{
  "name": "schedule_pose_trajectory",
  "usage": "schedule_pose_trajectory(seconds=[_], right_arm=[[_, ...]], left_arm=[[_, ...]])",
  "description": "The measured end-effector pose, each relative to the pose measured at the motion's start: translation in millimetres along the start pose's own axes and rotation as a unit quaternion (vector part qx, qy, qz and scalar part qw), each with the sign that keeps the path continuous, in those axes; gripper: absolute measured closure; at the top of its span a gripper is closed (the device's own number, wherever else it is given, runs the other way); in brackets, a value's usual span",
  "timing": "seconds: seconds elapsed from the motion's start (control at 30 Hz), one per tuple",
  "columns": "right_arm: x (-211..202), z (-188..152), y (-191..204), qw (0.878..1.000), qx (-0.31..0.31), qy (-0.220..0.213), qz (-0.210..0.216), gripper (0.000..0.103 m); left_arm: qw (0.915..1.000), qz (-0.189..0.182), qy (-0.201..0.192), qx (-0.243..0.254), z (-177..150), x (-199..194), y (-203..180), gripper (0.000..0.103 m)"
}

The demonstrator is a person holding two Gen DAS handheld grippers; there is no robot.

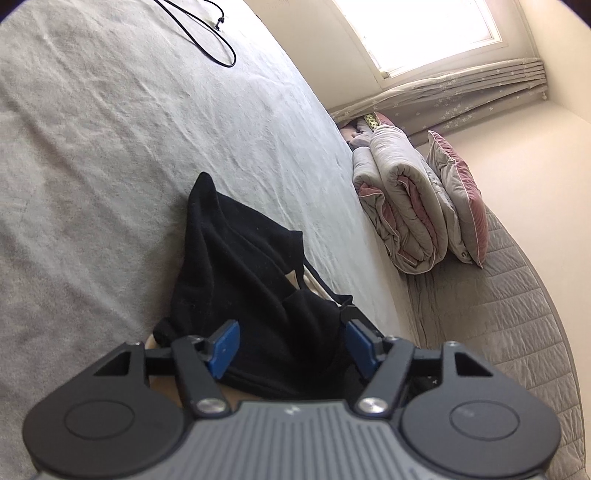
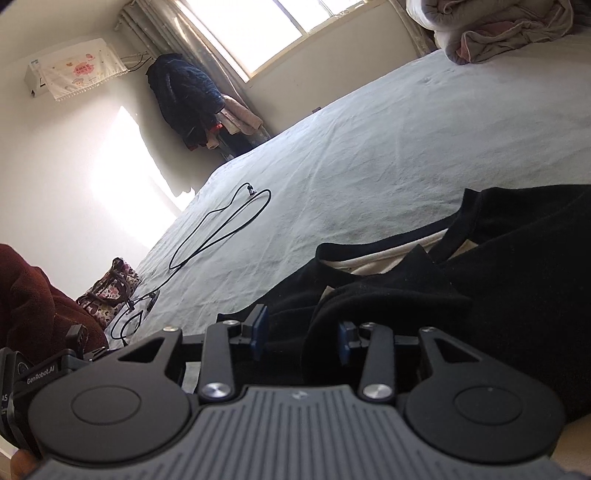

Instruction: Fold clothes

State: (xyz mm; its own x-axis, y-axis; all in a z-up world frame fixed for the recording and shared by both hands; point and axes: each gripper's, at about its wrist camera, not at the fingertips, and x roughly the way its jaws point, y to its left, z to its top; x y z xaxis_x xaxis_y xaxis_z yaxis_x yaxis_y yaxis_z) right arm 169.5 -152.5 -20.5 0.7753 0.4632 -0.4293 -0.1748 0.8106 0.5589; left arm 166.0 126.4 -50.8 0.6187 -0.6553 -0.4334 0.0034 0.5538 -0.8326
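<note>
Right now the black garment (image 1: 240,266) lies bunched on the bed (image 1: 110,147), dead ahead of both tongs. Left tongs (image 1: 291,345) stand spread with cloth heaped between the pads, its long axis running away from them. Right tongs (image 2: 303,334) gape too, at a fold's edge.

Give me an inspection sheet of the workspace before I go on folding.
Surface: wrinkled pale grey bedsheet.
Job's things: black garment with cream lining, bunched, unfolded.
Clutter: folded grey-and-pink quilt, pink-edged pillow, floral patterned bag.
Grippers: left gripper and right gripper open, black fabric between the fingers of each.
Cables: thin black cable looped loose on the sheet.
Surroundings: bright window, dark clothes hanging beside it.
</note>
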Motion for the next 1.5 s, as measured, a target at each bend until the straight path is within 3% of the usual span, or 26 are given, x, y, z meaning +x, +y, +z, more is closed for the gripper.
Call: schedule_pose_trajectory(seconds=[0.13, 0.3, 0.33, 0.5, 0.57, 0.63, 0.73, 0.87, 0.97, 1.03, 1.13, 1.4, 1.5], right_arm=[[8.4, -7.2, 38.9, 0.993, -0.111, 0.019, 0.019, 0.062], [26.9, -37.0, 77.1, 0.956, -0.278, 0.094, 0.022, 0.06], [29.7, -43.4, 81.4, 0.947, -0.303, 0.105, 0.02, 0.06], [34.9, -81.4, 102.8, 0.87, -0.477, 0.124, -0.015, 0.059], [33.4, -84.4, 105.1, 0.856, -0.501, 0.124, -0.019, 0.058], [31.2, -81.4, 105.0, 0.859, -0.497, 0.125, -0.017, 0.054], [25.4, -66.4, 94.2, 0.892, -0.435, 0.127, 0.002, 0.044], [21.8, -49.0, 76.0, 0.933, -0.339, 0.119, 0.02, 0.043], [23.4, -42.4, 69.2, 0.944, -0.313, 0.106, 0.022, 0.043], [24.3, -42.2, 75.3, 0.941, -0.322, 0.097, 0.022, 0.043], [27.1, -46.5, 91.3, 0.926, -0.366, 0.089, 0.03, 0.043], [38.1, -72.5, 127.4, 0.857, -0.498, 0.114, 0.062, 0.043], [33.6, -68.4, 119.4, 0.868, -0.48, 0.113, 0.059, 0.043]], left_arm=[[0.9994, -0.012, -0.011, -0.029, 5.8, -3.7, 9.8, 0.035], [0.9978, -0.025, -0.02, -0.058, 8.5, -4.5, 19.7, 0.033], [0.9975, -0.026, -0.021, -0.062, 8.5, -4.4, 21.1, 0.033], [0.9982, -0.024, -0.017, -0.052, 8.7, -1.9, 17.4, 0.033], [0.9986, -0.023, -0.016, -0.045, 9.2, -0.8, 13.9, 0.033], [0.9988, -0.025, -0.014, -0.039, 10.1, -1.9, 13.6, 0.033], [0.9989, -0.026, -0.013, -0.038, 12.2, -1.2, 11.8, 0.033], [0.9989, -0.026, -0.015, -0.037, 15.7, -1.6, 11.1, 0.033], [0.9989, -0.026, -0.016, -0.035, 20.0, -1.3, 8.6, 0.033], [0.9991, -0.024, -0.014, -0.031, 23.1, -1.1, 6.2, 0.033], [0.9994, -0.021, -0.011, -0.024, 27.3, -0.2, 4.7, 0.033], [0.9996, -0.013, -0.008, -0.023, 29.5, -1.3, 12.1, 0.033], [0.9997, -0.006, -0.013, -0.02, 30.0, -1.6, 13.6, 0.033]])
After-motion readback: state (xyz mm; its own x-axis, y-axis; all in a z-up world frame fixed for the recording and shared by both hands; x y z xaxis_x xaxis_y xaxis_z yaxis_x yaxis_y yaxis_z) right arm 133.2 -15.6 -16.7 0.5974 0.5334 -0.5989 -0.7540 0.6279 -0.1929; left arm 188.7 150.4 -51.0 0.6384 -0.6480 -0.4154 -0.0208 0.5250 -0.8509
